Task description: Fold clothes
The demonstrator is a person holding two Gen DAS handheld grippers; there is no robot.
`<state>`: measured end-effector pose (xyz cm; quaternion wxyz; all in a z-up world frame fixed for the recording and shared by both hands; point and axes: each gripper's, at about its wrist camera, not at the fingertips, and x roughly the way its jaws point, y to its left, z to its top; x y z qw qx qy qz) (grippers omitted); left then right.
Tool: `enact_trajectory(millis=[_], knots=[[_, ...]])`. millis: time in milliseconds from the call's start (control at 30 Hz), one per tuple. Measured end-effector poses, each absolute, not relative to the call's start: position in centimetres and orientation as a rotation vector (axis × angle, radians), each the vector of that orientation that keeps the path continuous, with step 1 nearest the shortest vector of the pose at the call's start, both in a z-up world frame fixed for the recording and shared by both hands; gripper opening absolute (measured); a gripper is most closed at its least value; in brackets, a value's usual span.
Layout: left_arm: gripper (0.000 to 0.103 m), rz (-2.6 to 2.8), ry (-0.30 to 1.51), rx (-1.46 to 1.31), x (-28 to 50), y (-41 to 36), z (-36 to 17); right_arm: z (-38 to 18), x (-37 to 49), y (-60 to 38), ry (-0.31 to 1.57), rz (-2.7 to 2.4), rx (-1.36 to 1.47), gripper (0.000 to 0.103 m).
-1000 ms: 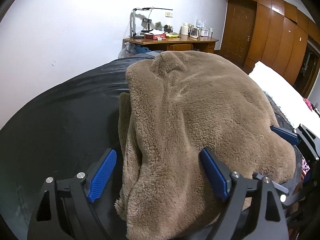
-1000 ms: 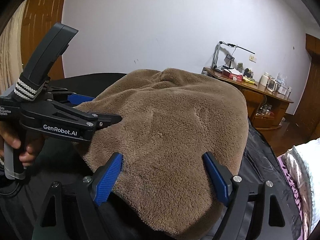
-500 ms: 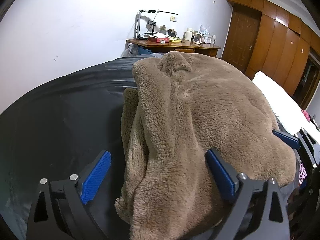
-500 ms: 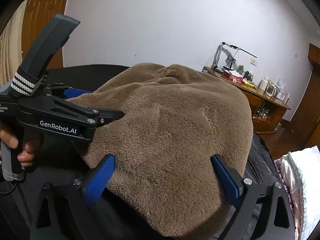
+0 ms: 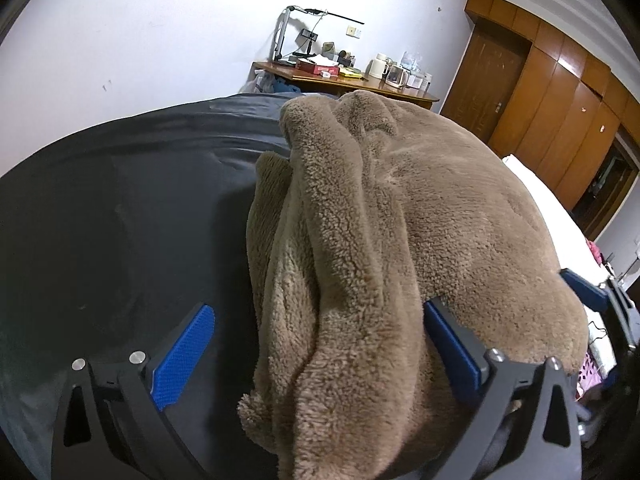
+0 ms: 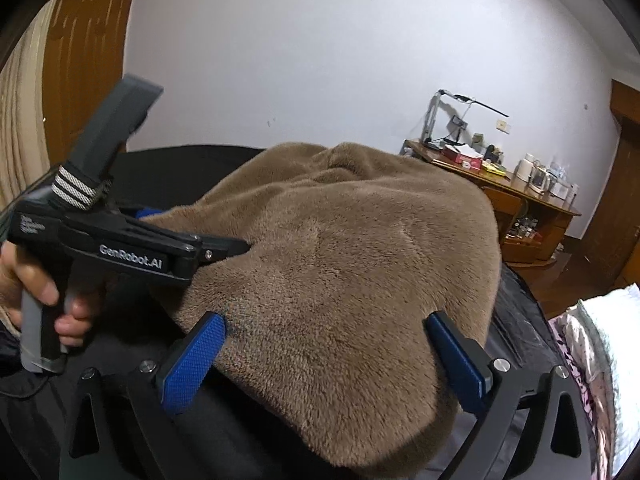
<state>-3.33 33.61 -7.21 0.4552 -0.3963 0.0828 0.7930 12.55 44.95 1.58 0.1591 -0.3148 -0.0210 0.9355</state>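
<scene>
Left wrist view: left tongs (image 5: 316,344) gape apart around the folded brown fleece garment (image 5: 400,240) lying on the black sheet (image 5: 120,208). Further right, right tongs (image 6: 324,356) likewise spread apart, straddling its near edge.

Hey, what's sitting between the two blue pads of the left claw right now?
In the left wrist view, a bunched fold of the brown fleece garment fills the gap of the open left claw, with black sheet showing beside it.
</scene>
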Motion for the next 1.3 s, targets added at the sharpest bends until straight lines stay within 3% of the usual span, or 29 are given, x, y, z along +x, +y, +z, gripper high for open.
enact_trajectory(millis=[300, 600, 933, 1200, 1300], knots=[[0.103, 2.011, 0.218, -0.938, -2.3, 32.5, -5.1, 3.4, 13.9, 44.6, -0.139, 2.483, -0.766, 0.102], [0.103, 2.058, 0.434, -0.776, 0.8, 33.8, -5.1, -0.4, 11.9, 44.8, -0.093, 2.450, -0.985, 0.102], [0.103, 2.017, 0.390, -0.856, -0.7, 33.4, -6.2, -1.9, 12.3, 44.3, -0.126, 2.427, -1.059, 0.102], [0.103, 1.961, 0.255, -0.891, -2.8, 32.3, -3.0, 2.9, 15.4, 44.7, 0.098, 2.631, -0.727, 0.102], [0.103, 1.904, 0.161, -0.908, -4.3, 32.4, -1.0, 3.6, 15.5, 44.5, 0.079, 2.642, -0.638, 0.102]])
